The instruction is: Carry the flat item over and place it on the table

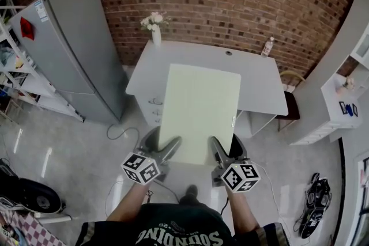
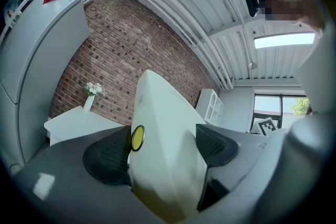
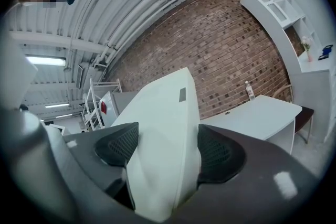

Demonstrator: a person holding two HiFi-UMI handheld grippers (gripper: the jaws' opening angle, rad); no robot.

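Observation:
A pale green flat board (image 1: pixel 200 109) is held level in the air, its far end over the white table (image 1: pixel 253 75) and its near end short of it. My left gripper (image 1: pixel 169 150) is shut on its near left corner. My right gripper (image 1: pixel 216 150) is shut on its near right corner. In the left gripper view the board (image 2: pixel 165 149) fills the gap between the black pads (image 2: pixel 107 157). The right gripper view shows the board (image 3: pixel 165 139) clamped the same way, with the table (image 3: pixel 257 115) beyond.
A grey fridge (image 1: pixel 72 43) stands left of the table. A vase of white flowers (image 1: pixel 154 29) and a small bottle (image 1: pixel 266 47) sit at the table's back edge. A chair (image 1: pixel 288 103) and white shelves (image 1: pixel 346 89) are at the right. Cables (image 1: pixel 124 132) lie on the floor.

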